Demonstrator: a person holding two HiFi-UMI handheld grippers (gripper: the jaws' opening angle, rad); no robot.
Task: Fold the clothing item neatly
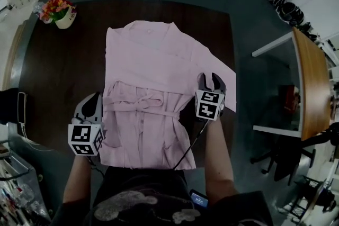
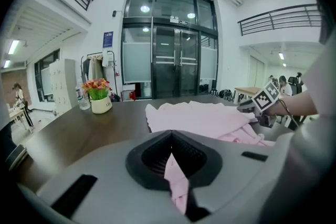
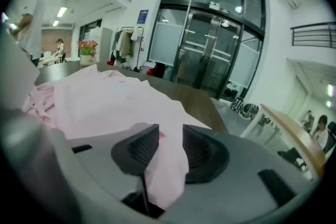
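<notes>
Left gripper [image 1: 91,104]: I have its jaws clamped on a pinch of the pink garment [image 1: 153,69] | right gripper [image 1: 212,82]: jaws apart, cloth draped loosely between them | garment: lies on the dark table [image 1: 53,77], spread ahead of and between both tools.

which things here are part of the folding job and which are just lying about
Job: pink garment; left gripper, shut on it; right gripper, open with cloth between; table.
Lying about: flower pot; side desk.
</notes>
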